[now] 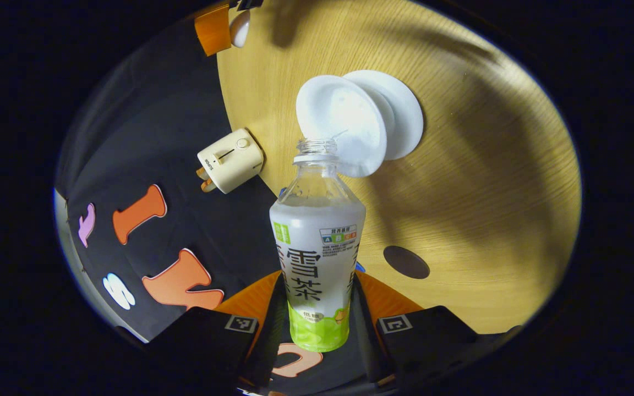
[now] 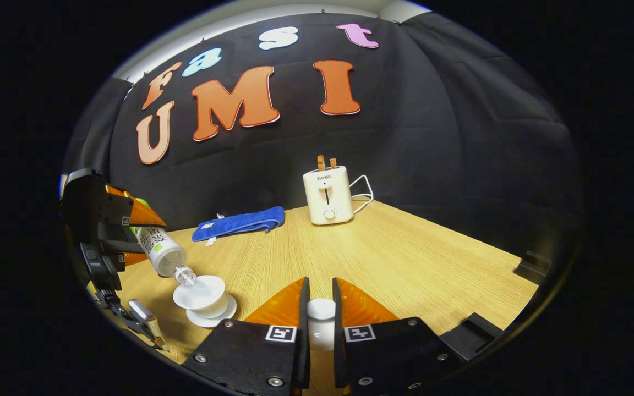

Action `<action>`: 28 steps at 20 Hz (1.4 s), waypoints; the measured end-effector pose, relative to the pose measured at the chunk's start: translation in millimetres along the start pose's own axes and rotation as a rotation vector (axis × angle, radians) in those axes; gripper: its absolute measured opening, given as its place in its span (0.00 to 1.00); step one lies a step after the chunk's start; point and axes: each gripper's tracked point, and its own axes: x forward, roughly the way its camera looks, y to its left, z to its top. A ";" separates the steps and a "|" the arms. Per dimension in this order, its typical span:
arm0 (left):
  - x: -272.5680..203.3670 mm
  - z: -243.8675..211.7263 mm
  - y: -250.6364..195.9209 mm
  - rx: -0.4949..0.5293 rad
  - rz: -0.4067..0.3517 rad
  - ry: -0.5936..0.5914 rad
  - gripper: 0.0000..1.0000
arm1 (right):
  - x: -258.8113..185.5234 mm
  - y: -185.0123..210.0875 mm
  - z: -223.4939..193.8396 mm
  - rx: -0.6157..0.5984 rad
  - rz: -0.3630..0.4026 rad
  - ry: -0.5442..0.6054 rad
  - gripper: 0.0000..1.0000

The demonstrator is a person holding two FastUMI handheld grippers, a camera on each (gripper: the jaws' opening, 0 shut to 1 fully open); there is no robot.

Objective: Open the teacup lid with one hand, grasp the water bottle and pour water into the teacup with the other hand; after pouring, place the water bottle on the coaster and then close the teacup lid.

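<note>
Gripping the lid (image 2: 321, 316), the right tool (image 2: 320, 308) hides most of it.

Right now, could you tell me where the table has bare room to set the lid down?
The widest bare patch is the wood in front of the toaster, toward the table's right edge. A smaller strip lies between the blue cloth and the teacup. It is crowded around the teacup, where the left tool tilts the water bottle.

both views over teacup (image 1: 344, 124), opposite sides
</note>
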 end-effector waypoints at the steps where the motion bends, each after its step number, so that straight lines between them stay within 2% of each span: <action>1: -1.0 1.4 3.6 0.018 0.011 -0.001 0.64 | -0.2 -0.8 -0.3 -0.001 0.000 -0.001 0.17; 2: -3.4 2.7 8.4 0.037 0.022 -0.003 0.67 | -0.4 -0.9 -0.1 -0.001 0.000 -0.001 0.17; 4: -7.2 4.4 11.9 0.077 0.039 -0.003 0.64 | -1.1 -2.7 0.7 -0.001 -0.002 -0.002 0.17; 11: -18.0 13.7 31.7 0.231 0.122 -0.018 0.66 | -0.7 -8.9 0.0 0.007 -0.013 -0.001 0.17; 15: -12.6 11.4 30.3 0.216 0.108 -0.016 0.65 | -0.9 -8.9 -2.1 0.006 -0.012 0.004 0.17; 17: -10.1 13.1 23.2 0.175 0.099 -0.040 0.65 | -0.7 -8.2 -1.8 0.006 -0.010 0.004 0.17; 22: -5.4 14.3 -6.4 -0.111 0.029 -0.121 0.63 | 0.0 -8.6 -3.0 0.013 -0.010 0.014 0.17; 23: -3.9 14.4 -12.9 -0.193 0.012 -0.143 0.62 | -0.6 -8.0 -3.7 0.015 -0.009 0.015 0.17; 25: -1.5 9.4 -22.3 -0.383 -0.014 -0.154 0.65 | -0.3 -7.2 -3.3 0.017 -0.008 0.015 0.17; 26: 3.0 8.7 -26.1 -0.480 -0.029 -0.159 0.62 | -0.4 -6.1 -3.5 0.016 -0.007 0.016 0.17; 27: 6.9 8.4 -30.0 -0.579 -0.043 -0.162 0.65 | -0.4 -5.5 -3.6 0.014 -0.007 0.017 0.17; 28: 5.5 9.9 -33.6 -0.677 -0.058 -0.166 0.62 | 0.4 -4.4 -3.5 0.013 -0.006 0.019 0.17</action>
